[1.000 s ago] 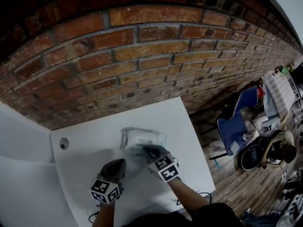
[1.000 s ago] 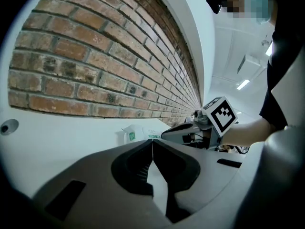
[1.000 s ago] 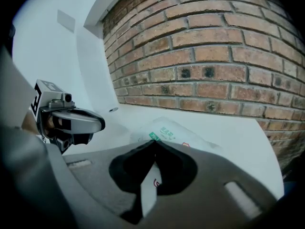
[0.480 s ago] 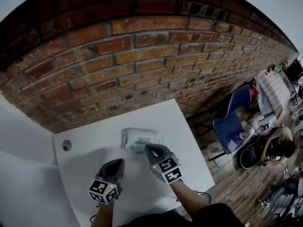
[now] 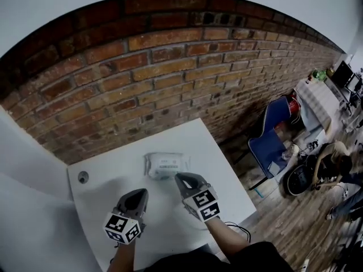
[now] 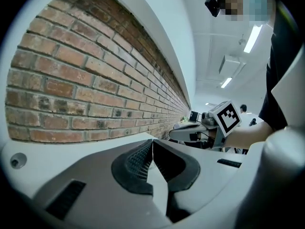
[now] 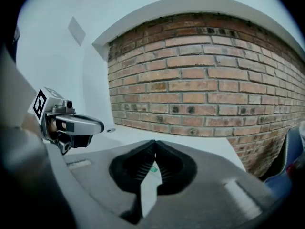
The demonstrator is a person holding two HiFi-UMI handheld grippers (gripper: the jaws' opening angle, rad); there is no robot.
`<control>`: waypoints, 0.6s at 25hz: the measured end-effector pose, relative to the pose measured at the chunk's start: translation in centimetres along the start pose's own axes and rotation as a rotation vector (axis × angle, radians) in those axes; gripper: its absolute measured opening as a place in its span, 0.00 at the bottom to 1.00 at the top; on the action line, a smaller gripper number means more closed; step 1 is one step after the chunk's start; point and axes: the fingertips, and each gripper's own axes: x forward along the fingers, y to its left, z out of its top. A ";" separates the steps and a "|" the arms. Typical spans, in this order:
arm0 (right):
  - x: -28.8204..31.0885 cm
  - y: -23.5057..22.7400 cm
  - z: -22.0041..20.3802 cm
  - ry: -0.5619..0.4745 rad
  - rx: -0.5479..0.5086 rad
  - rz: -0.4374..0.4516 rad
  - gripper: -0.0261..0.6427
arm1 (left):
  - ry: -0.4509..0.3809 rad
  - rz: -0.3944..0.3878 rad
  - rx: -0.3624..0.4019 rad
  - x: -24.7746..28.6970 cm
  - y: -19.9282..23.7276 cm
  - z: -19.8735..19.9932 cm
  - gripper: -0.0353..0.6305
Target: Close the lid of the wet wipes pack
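A white table stands against a brick wall. The wet wipes pack lies on the far middle part of this table, close to the wall but not touching it. Its long axis runs from left to right, about parallel to the wall. The lid on the top face looks flat in the head view, but the picture is too small to tell if it is fully snapped down.

Just near of the pack, at its right near corner, is the right gripper. Its tips point toward the far side, at the pack, and seem to be at the edge of it. In the right gripper view its 2 jaws are pressed together at the tips and hold nothing; a small strip of white and green, probably the pack, shows below them.

The left gripper is more to the near left, well apart from the pack, also with its 2 jaws together and empty.

So the right gripper is clearly the nearer one; a press on the lid would need only a short move to the far left and downward.

A round hole sits in the table at the far left.
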 end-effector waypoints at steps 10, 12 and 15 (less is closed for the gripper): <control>-5.5 1.4 0.2 -0.049 0.022 -0.100 0.04 | -0.040 -0.055 0.060 -3.1 -2.8 1.4 0.05; -6.6 1.7 0.1 -0.056 0.026 -0.116 0.04 | -0.049 -0.064 0.066 -3.7 -3.3 1.6 0.05; -8.4 2.2 0.1 -0.073 0.033 -0.141 0.04 | -0.065 -0.081 0.076 -4.4 -4.3 1.8 0.05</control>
